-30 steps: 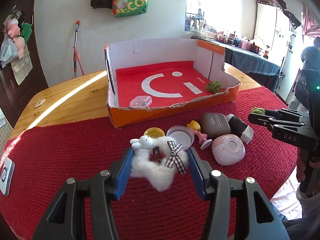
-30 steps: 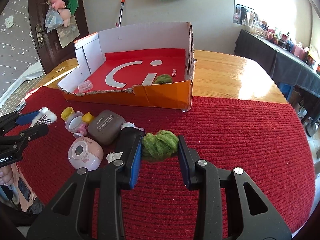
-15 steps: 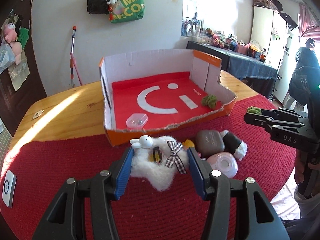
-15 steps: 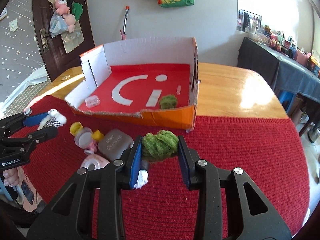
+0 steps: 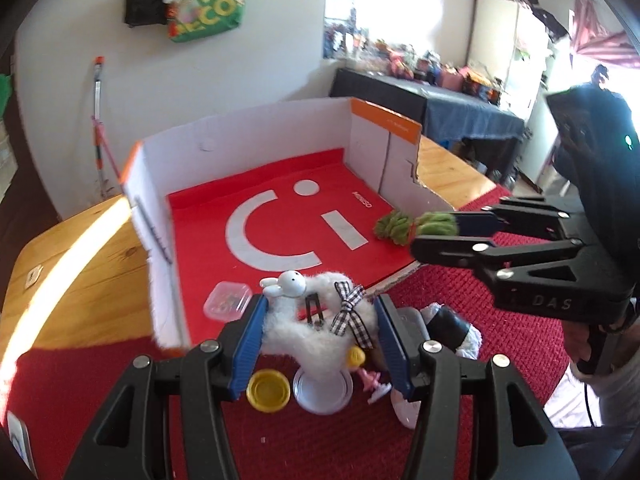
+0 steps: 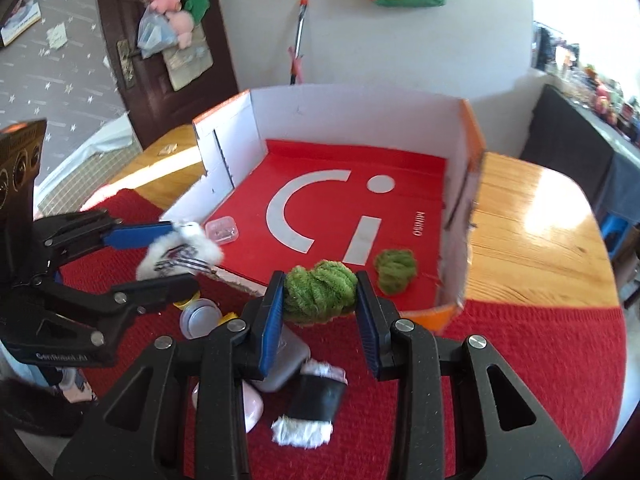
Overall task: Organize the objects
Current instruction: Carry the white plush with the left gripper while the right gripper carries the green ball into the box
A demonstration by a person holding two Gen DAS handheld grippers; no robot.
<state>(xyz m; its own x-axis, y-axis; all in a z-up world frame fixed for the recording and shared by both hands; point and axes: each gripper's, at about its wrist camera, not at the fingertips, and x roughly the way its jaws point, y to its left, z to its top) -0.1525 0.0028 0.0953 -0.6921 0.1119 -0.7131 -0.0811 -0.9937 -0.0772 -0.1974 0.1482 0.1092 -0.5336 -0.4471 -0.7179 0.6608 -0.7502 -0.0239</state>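
The left gripper (image 5: 320,328) is clamped on a fluffy white star-shaped hair clip with a small white rabbit figure and a black-and-white checked bow (image 5: 316,320), its blue-padded fingers (image 5: 252,336) pressing in from both sides. It holds the clip in the air at the torn near rim of the shallow cardboard box with a red floor and white walls (image 5: 256,148), towards the left, just short of a small clear plastic case (image 5: 227,300) lying inside by the near-left corner. The soft fur gives under the pads, which is probably why the grip sits across the clip's body and not on the bow.

The right gripper (image 6: 320,300) is closed on a green fuzzy yarn scrunchie (image 6: 320,292), carried above the near rim at the right. A second green fuzzy scrunchie (image 6: 395,270) already lies in the near-right corner of the box, so the held one seems meant to join it, like with like.

Both loads look ready to go in; the grippers are well apart, so they should not collide.

On the red knitted cloth (image 6: 540,360) in front of the box, things are yet to be sorted: a yellow round lid (image 5: 268,391), a white round lid (image 5: 322,394), a grey rounded case (image 6: 290,360), a pink rounded case (image 6: 252,404) and a black roll with white fluffy ends (image 6: 316,404).
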